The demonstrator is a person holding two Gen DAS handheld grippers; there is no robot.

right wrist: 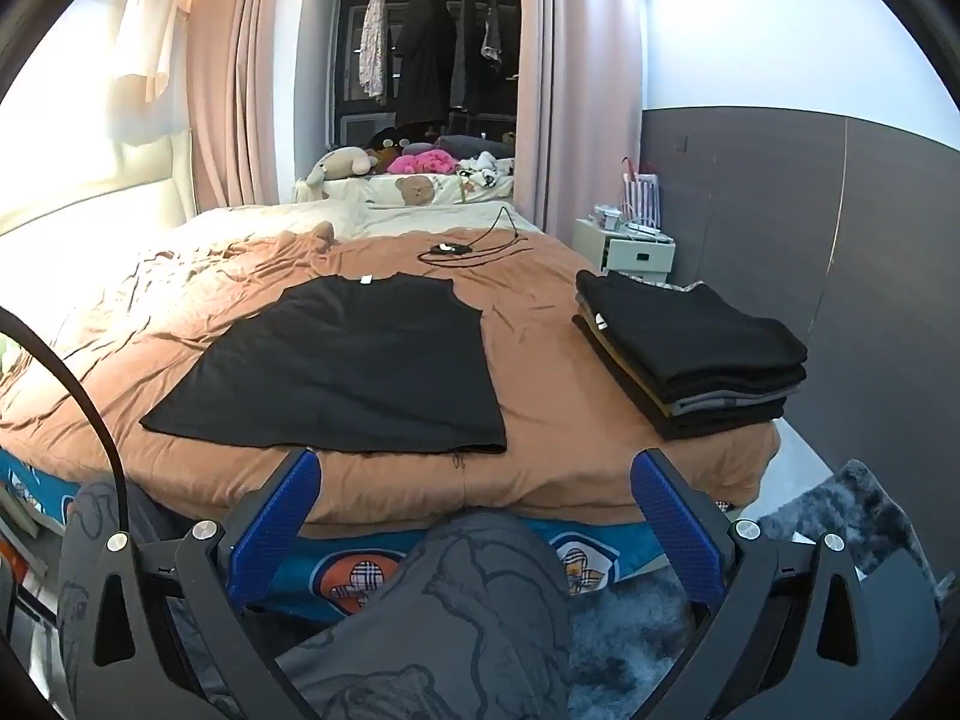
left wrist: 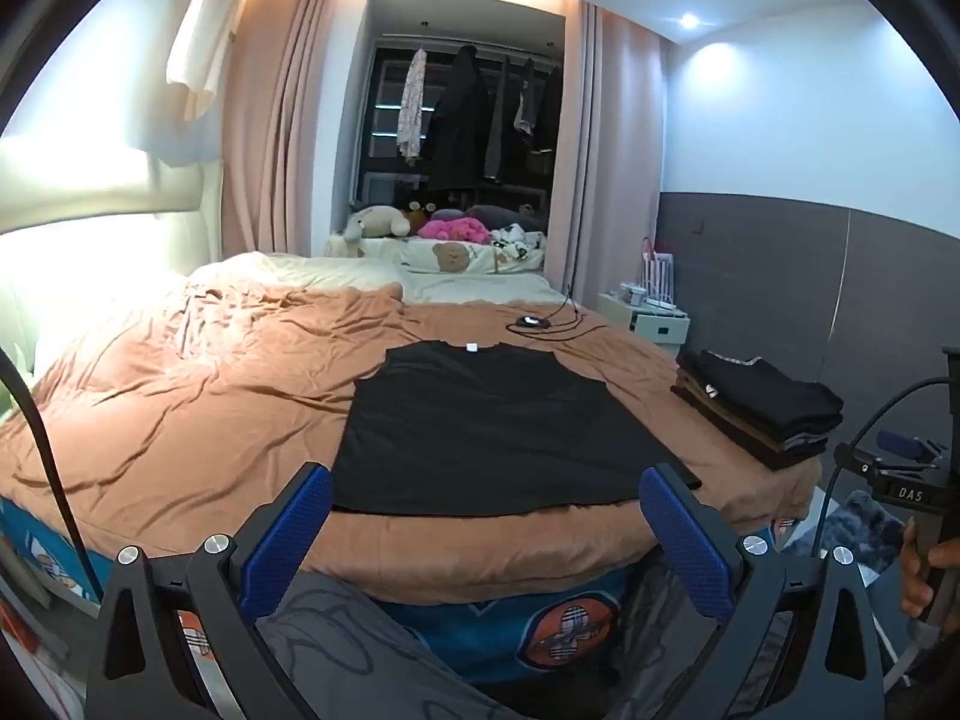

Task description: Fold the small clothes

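A black shirt (left wrist: 486, 420) lies spread flat on the brown bed cover (left wrist: 180, 420), its sides already turned in so that it forms a long panel, with the neck and its small white tag toward the top of the frame and the hem nearest the camera.

In the left wrist view the left gripper (left wrist: 486, 516) sits at the bottom centre of the frame with its jaws wide apart and nothing between them. The shirt's hem runs just above and between the two blue pads (left wrist: 288, 534), close to them but not touched.

In the right wrist view the right gripper (right wrist: 474, 504) is likewise at the bottom centre, jaws spread wide and empty. Here the shirt (right wrist: 354, 360) lies in the middle left of the frame, its lower right corner just above the left pad, again apart from it.

A stack of folded clothes (right wrist: 690, 348) sits at the right of the frame near the bed's corner, well apart from the shirt. A black cable (right wrist: 474, 246) lies on the cover beyond the shirt, in the upper middle. A knee in grey patterned trousers (right wrist: 480, 600) fills the bottom centre, below the gripper.
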